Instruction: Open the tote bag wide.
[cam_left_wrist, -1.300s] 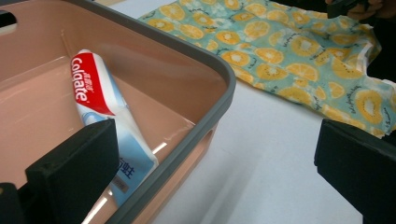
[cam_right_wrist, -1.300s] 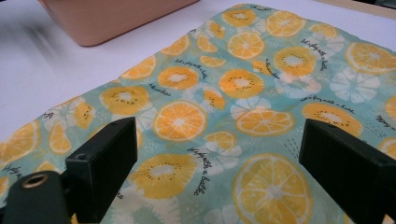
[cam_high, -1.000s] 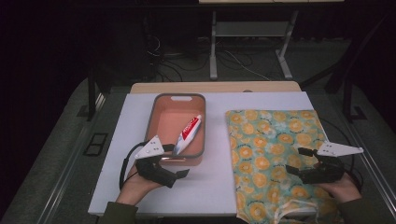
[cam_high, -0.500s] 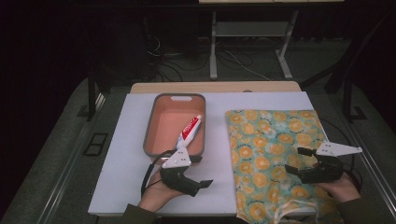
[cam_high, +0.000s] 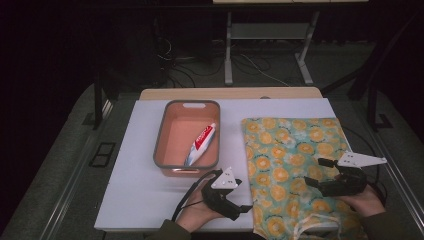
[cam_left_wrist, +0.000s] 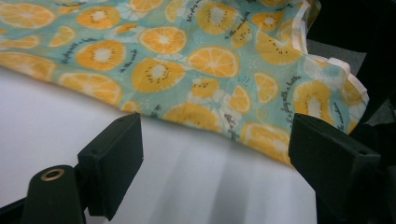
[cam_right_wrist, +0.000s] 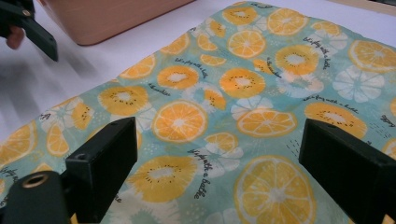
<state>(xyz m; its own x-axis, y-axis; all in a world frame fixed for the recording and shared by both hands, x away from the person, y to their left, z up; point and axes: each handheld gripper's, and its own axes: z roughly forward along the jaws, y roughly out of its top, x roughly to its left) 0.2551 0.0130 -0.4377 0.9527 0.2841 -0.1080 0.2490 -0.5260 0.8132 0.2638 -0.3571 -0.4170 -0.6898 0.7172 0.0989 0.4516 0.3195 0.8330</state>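
A cloth bag printed with orange slices (cam_high: 295, 160) lies flat on the right half of the white table (cam_high: 135, 170). My left gripper (cam_high: 241, 209) stands open just off the bag's near left edge (cam_left_wrist: 219, 116), jaws wide, nothing between them. Over the bag's right part my right gripper (cam_high: 316, 172) is open too, above the printed cloth (cam_right_wrist: 219, 116). A red and white toothpaste tube (cam_high: 200, 144) lies inside an orange bin with a grey rim (cam_high: 186, 104), left of the bag.
The bag's white drawstring (cam_high: 312, 226) curls at the near edge of the table. The bin's wall (cam_right_wrist: 107, 18) and the other gripper's jaw (cam_right_wrist: 32, 30) appear in the right gripper view at top left. Dark floor, cables and table legs lie beyond the table.
My left gripper has travelled right along the table's near edge, from beside the bin to the bag's left edge. The right gripper has stayed in place.
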